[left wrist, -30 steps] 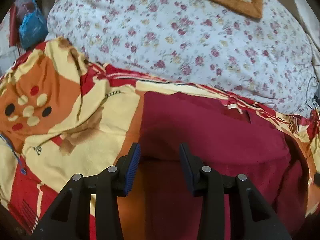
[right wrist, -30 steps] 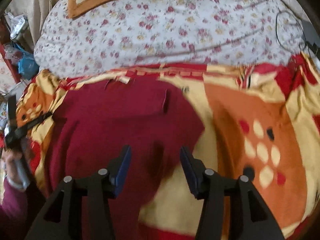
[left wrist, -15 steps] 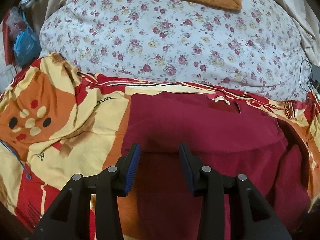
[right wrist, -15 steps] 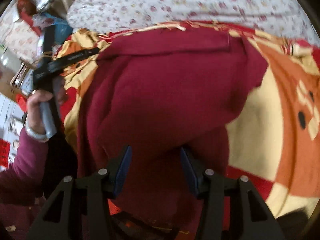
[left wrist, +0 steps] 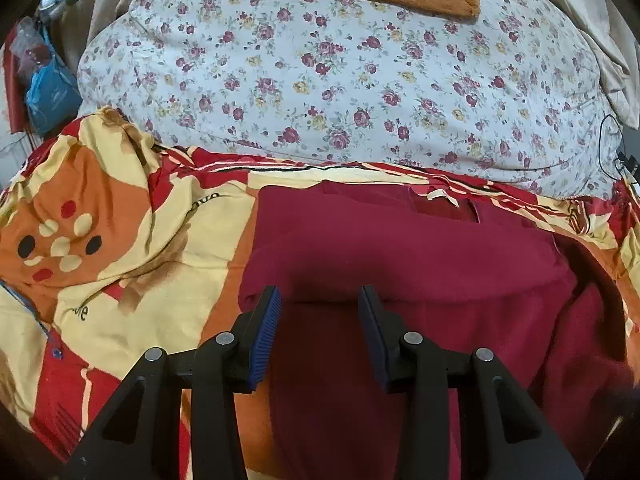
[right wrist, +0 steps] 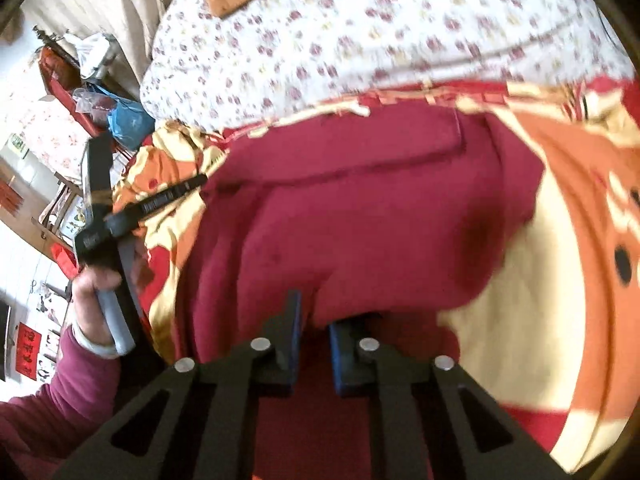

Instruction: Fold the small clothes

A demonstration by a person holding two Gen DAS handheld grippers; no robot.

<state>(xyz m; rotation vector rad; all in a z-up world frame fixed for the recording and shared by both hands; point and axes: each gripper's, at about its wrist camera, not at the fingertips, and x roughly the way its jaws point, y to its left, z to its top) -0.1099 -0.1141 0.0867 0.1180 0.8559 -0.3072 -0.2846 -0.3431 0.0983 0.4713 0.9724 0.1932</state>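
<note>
Right gripper (right wrist: 314, 322) just clamped onto maroon garment (right wrist: 360, 216) at blanket's (right wrist: 520, 288) near edge for folding, left gripper (left wrist: 318, 312) hovering open.

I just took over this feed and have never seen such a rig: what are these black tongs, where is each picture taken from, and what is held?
No robot here: a person holds a hand gripper in each hand, each with a camera looking along its fingers. The left gripper stands open above the red garment, which lies on a patterned blanket. The right gripper has just been closing and pinches the garment's near edge. Its view also shows the left hand.
</note>
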